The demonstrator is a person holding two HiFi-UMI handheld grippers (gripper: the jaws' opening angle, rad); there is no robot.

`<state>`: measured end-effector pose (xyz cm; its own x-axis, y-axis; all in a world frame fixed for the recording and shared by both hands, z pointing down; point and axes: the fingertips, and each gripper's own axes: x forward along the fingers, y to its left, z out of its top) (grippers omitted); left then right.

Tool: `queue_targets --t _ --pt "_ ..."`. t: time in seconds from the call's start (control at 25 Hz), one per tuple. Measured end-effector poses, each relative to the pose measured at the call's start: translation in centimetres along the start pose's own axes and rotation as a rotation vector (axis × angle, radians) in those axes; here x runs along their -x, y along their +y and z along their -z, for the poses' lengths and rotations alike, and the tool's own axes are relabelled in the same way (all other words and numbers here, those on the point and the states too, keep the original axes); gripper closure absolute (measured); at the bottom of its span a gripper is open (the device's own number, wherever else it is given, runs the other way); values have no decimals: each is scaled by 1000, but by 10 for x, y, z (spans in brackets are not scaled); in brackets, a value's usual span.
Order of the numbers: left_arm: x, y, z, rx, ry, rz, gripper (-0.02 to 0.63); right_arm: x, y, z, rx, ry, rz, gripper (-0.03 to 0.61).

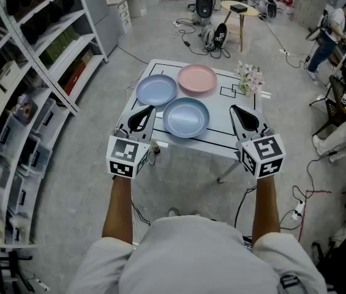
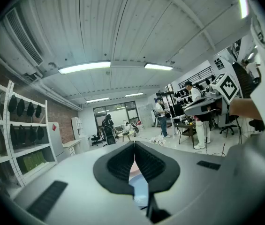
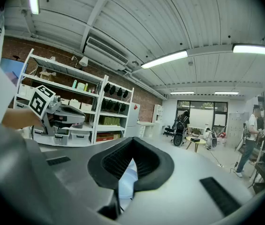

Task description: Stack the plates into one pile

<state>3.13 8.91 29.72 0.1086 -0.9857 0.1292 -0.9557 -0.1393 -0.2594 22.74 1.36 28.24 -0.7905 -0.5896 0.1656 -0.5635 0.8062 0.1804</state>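
Smooth matt plates [image 1: 186, 117] (plastic-looking), glossy table [image 1: 221, 135]

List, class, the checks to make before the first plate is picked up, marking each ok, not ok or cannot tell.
1. All plates in sight on the table: ok. The blue plate, lavender plate and pink plate each lie flat, none on another.
2. Left hand-held gripper empty: ok, nothing between its jaws.
3. Right hand-held gripper empty: ok.
4. Jaws open for a grasp: not ok, both are shut.
5. Flowers out of the way: ok, they stand beside the pink plate, at the table's far right.
6. Plate rims touching each other: cannot tell.
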Motion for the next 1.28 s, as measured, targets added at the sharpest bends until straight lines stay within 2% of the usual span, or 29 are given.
queue_targets --t 0.28,0.56,0.72,0.92,1.28 --pt "-8 -21 4 11 21 -3 595 6 -18 12 -27 -14 -24 566" --pt "-25 -20 21 33 62 -13 595 -12 -26 39 -218 2 -114 566" --pt "-46 1 32 42 62 -21 595 -44 -28 42 -163 23 -132 566" --pt "-88 48 60 69 63 -20 595 -109 -31 38 -129 33 -146 566" --pt "-176 192 106 171 79 -19 595 -274 -36 15 -100 87 -137 566"
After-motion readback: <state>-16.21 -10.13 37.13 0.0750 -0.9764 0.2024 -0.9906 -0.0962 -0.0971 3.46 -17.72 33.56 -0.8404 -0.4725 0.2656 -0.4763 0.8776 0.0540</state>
